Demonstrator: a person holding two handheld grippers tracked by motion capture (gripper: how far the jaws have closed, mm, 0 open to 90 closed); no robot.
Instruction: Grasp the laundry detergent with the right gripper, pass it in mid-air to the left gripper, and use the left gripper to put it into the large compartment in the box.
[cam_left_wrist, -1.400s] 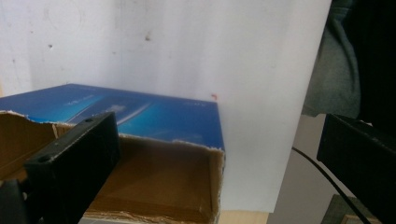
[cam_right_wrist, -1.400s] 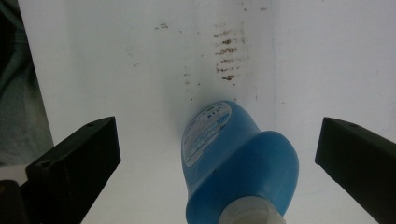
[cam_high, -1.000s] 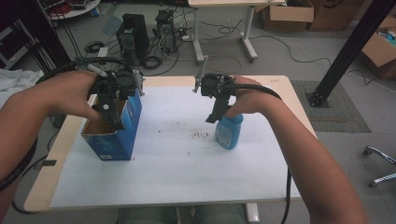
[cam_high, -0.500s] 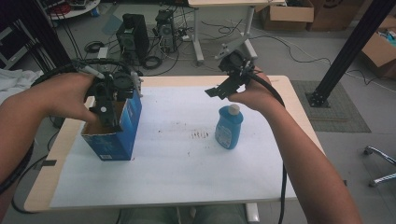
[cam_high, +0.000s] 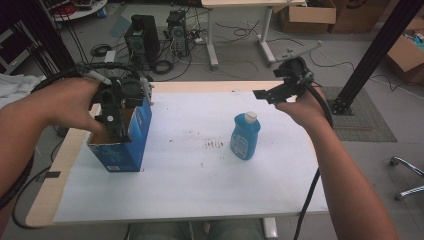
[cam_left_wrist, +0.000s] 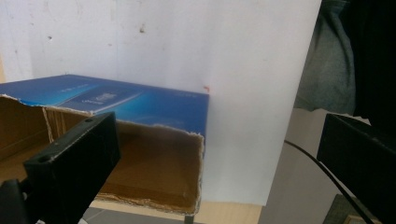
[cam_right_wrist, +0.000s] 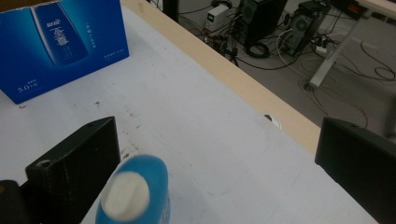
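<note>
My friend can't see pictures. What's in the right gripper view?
A blue bottle with a white cap stands on a white table, seen between two open black jaws. Behind it sits a blue box, and cables and computers are on the floor beyond.

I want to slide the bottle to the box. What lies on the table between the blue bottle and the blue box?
In the high view, between the blue bottle and the blue box lies only white table cover with small brown stains.

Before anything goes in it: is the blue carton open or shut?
Open. The blue carton stands upright with its torn top edge exposed, and the left gripper view looks into its bare brown inside.
</note>
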